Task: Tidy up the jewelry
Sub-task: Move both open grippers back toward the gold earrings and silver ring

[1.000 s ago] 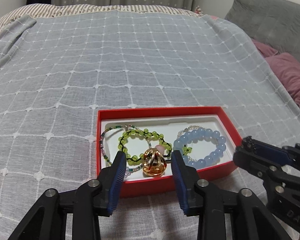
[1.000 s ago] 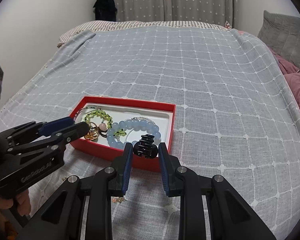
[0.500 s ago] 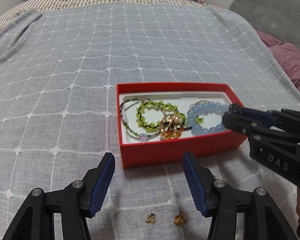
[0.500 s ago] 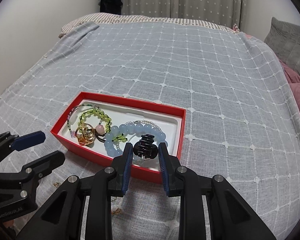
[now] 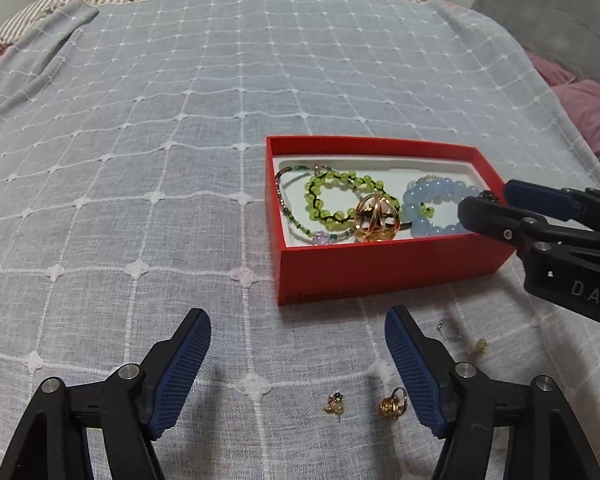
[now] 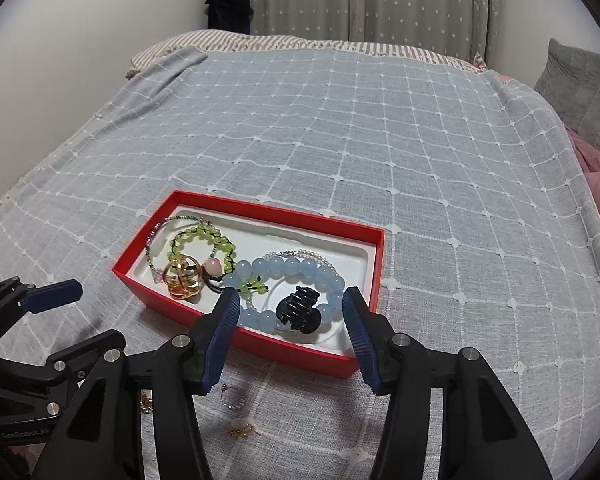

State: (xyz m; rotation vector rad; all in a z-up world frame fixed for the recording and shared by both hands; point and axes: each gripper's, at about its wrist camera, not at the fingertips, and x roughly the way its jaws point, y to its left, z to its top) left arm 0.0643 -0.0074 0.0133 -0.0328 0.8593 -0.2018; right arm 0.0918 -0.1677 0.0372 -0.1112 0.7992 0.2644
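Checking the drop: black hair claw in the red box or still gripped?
In the box. The black hair claw lies on the blue bead bracelet inside the red box; right gripper jaws, just opening, stand clear of it.

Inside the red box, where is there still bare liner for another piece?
In the red box, bare liner runs along the far wall and far right corner, behind the blue bead bracelet. The left end is crowded: green bead bracelet, gold ring. The black hair claw fills the near right.

Grey checked bedspread (image 6: 380, 128), starred curtains (image 6: 380, 0), white wall (image 6: 100, 20).
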